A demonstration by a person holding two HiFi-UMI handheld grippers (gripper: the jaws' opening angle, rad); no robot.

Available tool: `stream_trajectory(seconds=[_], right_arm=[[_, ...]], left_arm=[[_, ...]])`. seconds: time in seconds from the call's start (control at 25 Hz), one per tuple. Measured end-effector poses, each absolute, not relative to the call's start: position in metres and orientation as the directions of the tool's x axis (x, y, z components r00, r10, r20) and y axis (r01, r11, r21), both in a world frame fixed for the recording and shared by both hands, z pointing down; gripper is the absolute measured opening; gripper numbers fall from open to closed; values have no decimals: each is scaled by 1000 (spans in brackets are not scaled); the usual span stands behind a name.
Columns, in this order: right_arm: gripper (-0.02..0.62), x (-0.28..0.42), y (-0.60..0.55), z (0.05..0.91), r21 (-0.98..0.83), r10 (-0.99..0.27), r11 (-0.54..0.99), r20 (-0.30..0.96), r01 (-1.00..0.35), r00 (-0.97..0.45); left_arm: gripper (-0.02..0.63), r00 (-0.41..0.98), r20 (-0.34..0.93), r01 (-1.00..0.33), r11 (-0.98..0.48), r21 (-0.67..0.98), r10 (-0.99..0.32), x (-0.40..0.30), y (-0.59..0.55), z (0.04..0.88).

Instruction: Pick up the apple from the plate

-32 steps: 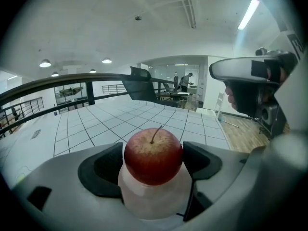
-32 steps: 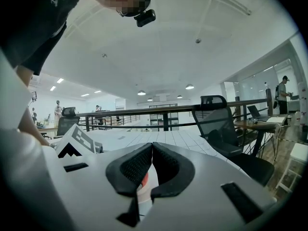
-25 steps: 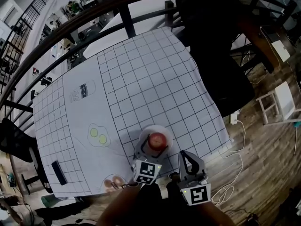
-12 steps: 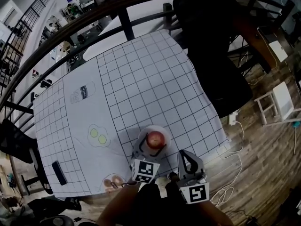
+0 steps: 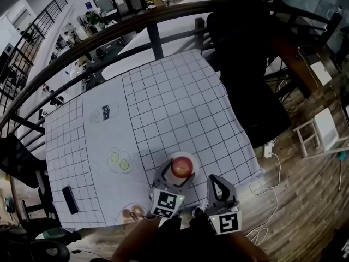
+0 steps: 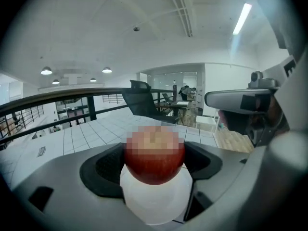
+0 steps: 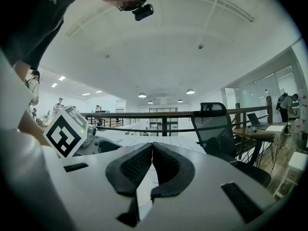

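A red apple (image 5: 182, 167) rests on a small white plate (image 5: 185, 154) near the front edge of the checked tablecloth. My left gripper (image 5: 178, 174) reaches in from the near side, its jaws set on either side of the apple. In the left gripper view both black pads (image 6: 103, 167) press the sides of the apple (image 6: 154, 165), with the plate (image 6: 154, 203) right beneath it. My right gripper (image 5: 215, 180) hovers to the right of the plate, off the table's corner, jaws shut and empty (image 7: 152, 150).
A black flat object (image 5: 70, 199) lies at the cloth's front left. Drawings of eggs (image 5: 119, 160) and a jar (image 5: 103, 113) are printed on the cloth. A dark railing (image 5: 136, 23) runs behind the table, and a black chair (image 5: 245, 48) stands at the right.
The head view has drifted a little. The left gripper stays round the apple over the plate and the right gripper keeps its place.
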State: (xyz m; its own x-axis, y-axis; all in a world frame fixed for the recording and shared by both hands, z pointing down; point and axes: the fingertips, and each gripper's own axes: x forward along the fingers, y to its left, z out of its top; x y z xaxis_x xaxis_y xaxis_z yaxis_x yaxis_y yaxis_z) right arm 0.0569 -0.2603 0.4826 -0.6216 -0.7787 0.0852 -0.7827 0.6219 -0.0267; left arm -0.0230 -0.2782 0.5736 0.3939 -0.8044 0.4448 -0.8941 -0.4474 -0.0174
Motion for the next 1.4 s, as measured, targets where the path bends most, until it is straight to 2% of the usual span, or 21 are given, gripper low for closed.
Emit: stream_trajectory(seconds=[0.64, 1.4], right_arm=[[23, 41, -251, 443, 48, -746, 665, 11, -745, -666], [23, 37, -251, 415, 110, -740, 663, -50, -740, -670]], left_arm=[[383, 364, 407, -909, -415, -42, -838, -43, -247, 501], [383, 392, 347, -904, -427, -30, -852, -44, -241, 475]])
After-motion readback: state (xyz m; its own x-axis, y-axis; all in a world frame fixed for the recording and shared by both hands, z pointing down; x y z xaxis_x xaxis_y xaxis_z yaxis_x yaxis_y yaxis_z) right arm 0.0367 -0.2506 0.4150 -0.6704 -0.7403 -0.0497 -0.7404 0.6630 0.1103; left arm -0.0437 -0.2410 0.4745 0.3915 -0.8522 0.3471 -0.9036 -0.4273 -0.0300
